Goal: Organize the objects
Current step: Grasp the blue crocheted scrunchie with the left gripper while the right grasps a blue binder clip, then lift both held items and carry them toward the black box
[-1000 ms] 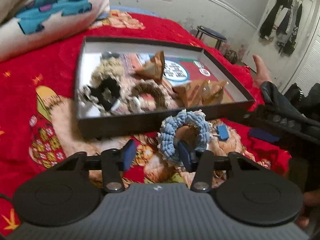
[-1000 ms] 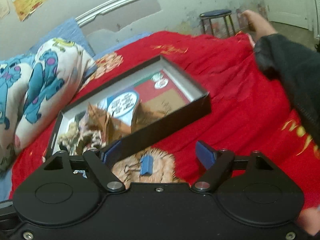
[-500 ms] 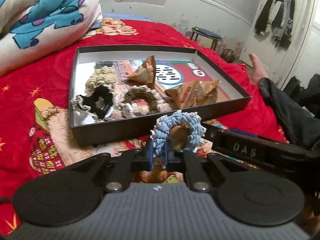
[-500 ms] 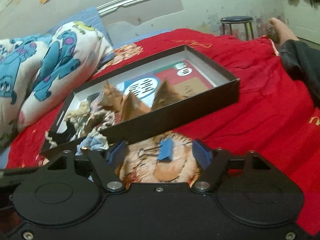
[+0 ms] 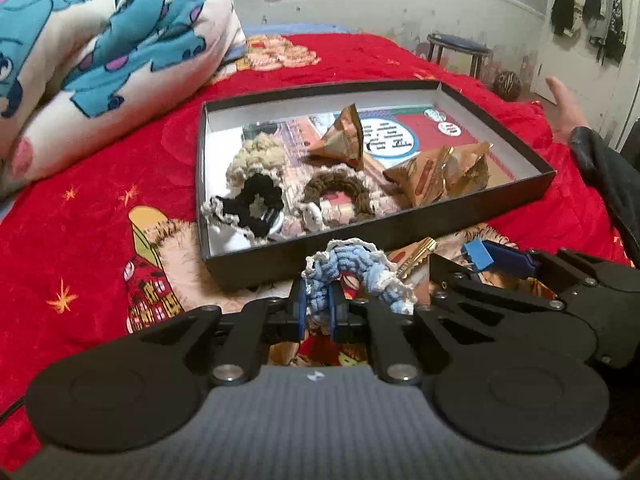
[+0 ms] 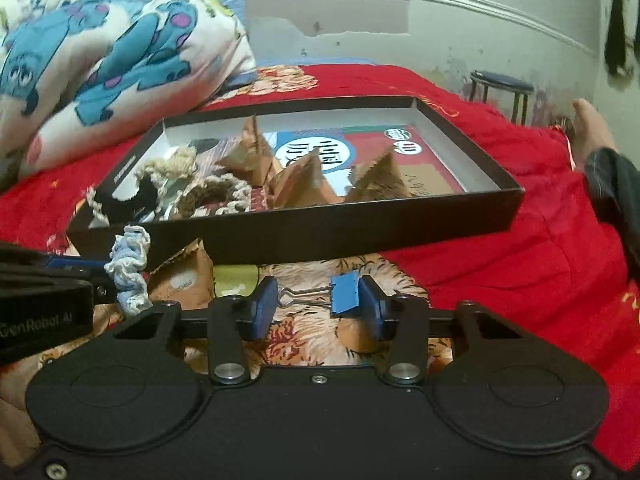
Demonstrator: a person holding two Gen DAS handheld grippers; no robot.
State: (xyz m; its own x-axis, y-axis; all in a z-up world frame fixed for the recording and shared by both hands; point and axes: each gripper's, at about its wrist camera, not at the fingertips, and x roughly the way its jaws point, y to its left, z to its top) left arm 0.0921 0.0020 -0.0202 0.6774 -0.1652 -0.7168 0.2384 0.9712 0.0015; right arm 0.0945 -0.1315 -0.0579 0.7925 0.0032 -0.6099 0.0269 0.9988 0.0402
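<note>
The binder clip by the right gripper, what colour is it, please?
Blue, with silver wire handles; clearest in the right wrist view.

Crocheted yarn scrunchie (image 5: 352, 268), matt cardboard box (image 5: 376, 252), plush red blanket (image 5: 80, 216), painted-metal binder clip (image 6: 344, 292) with wire handles.

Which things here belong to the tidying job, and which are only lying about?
Job:
- blue scrunchie, pinched in the left claw
- blue clip, between the right claw's closing pads
- black box with scrunchies and packets
- packet beside the box

Lying about:
- pillow
- red blanket
- stool
- hanging clothes
</note>
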